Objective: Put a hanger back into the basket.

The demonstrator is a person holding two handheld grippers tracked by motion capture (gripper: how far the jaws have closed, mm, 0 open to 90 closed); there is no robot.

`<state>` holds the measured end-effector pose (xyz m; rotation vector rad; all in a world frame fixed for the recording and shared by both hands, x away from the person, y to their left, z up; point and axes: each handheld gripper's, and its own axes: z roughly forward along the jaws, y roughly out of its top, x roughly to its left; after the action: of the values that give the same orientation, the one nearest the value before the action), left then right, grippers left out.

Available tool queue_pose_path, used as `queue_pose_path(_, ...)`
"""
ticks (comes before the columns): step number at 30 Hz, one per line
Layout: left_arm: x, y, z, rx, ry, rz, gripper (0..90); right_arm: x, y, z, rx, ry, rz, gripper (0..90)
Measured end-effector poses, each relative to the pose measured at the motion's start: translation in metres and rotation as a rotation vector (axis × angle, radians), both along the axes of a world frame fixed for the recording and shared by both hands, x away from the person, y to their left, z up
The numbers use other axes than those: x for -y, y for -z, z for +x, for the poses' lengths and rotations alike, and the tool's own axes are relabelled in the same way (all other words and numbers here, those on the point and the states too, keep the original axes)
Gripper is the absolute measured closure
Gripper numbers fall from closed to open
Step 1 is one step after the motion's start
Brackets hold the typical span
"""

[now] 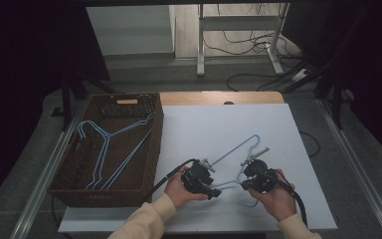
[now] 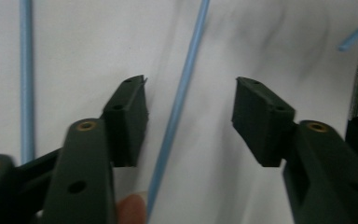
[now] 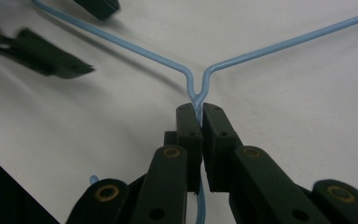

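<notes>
Hanger (image 3: pixel 196 88) neck sits hidden inside the clamped right claw (image 3: pixel 200 112).

Thin light-blue wire hanger (image 1: pixel 234 152) lying flat on the white tabletop (image 1: pixel 204 129)

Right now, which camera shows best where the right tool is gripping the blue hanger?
The right gripper view: the right tool is shut on the blue hanger at its twisted neck, just below where the two shoulders split. The high view shows the whole hanger, small. The left gripper view shows one wire between open jaws.
</notes>
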<state>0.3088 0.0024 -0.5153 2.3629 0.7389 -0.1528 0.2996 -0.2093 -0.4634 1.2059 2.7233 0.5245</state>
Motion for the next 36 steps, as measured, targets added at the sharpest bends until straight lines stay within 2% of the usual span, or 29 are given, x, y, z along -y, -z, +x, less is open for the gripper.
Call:
queue_pose_path(2,0.002,0.003,0.001,0.005,-0.002,0.001,51.9,0.000,-0.001,-0.001,0.004,-0.003,0.004,86.2)
queue_pose_path(4,0.003,0.004,0.002,0.009,0.000,0.000,60.9,-0.001,-0.003,-0.001,0.009,-0.006,0.007,86.2)
queue_pose_path(5,0.003,0.003,0.002,0.009,0.002,0.000,70.5,-0.001,-0.004,-0.002,0.013,-0.009,0.011,86.2)
queue_pose_path(6,0.003,0.003,0.001,0.011,0.002,0.003,70.5,-0.001,-0.004,-0.002,0.013,-0.009,0.011,86.2)
queue_pose_path(7,0.003,0.003,0.001,0.013,-0.003,0.009,78.4,-0.002,-0.006,-0.002,0.018,-0.014,0.015,86.2)
queue_pose_path(19,0.001,-0.002,-0.002,0.002,0.063,0.012,85.4,0.002,-0.010,-0.002,0.037,-0.026,0.056,85.1)
queue_pose_path(21,0.000,-0.004,-0.003,0.005,0.062,0.007,86.4,0.007,-0.012,-0.001,0.043,-0.010,0.114,79.5)
queue_pose_path(22,0.000,-0.006,-0.004,0.006,0.058,0.001,86.5,0.016,-0.017,0.001,0.067,0.012,0.199,68.4)
queue_pose_path(23,-0.001,-0.007,-0.003,0.006,0.058,0.000,86.5,0.016,-0.017,0.001,0.067,0.012,0.199,68.4)
queue_pose_path(24,-0.002,-0.009,-0.003,0.006,0.055,-0.006,86.6,0.021,-0.021,0.002,0.096,0.030,0.234,64.0)
queue_pose_path(27,-0.006,-0.015,-0.003,0.008,0.042,-0.027,86.6,0.038,-0.031,0.002,0.177,0.105,0.339,51.3)
queue_pose_path(29,-0.010,-0.020,-0.002,0.012,0.025,-0.044,86.6,0.051,-0.035,0.003,0.219,0.159,0.404,46.2)
queue_pose_path(30,-0.012,-0.023,-0.002,0.012,0.018,-0.051,86.7,0.065,-0.036,0.004,0.229,0.209,0.470,45.2)
queue_pose_path(32,-0.016,-0.028,-0.002,0.017,-0.003,-0.053,86.7,0.071,-0.036,0.004,0.222,0.221,0.481,45.3)
queue_pose_path(34,-0.020,-0.033,-0.002,0.024,-0.023,-0.062,86.7,0.083,-0.030,0.005,0.212,0.240,0.467,45.5)
queue_pose_path(36,-0.024,-0.038,-0.003,0.033,-0.029,-0.072,86.7,0.086,-0.027,0.005,0.205,0.239,0.464,45.0)
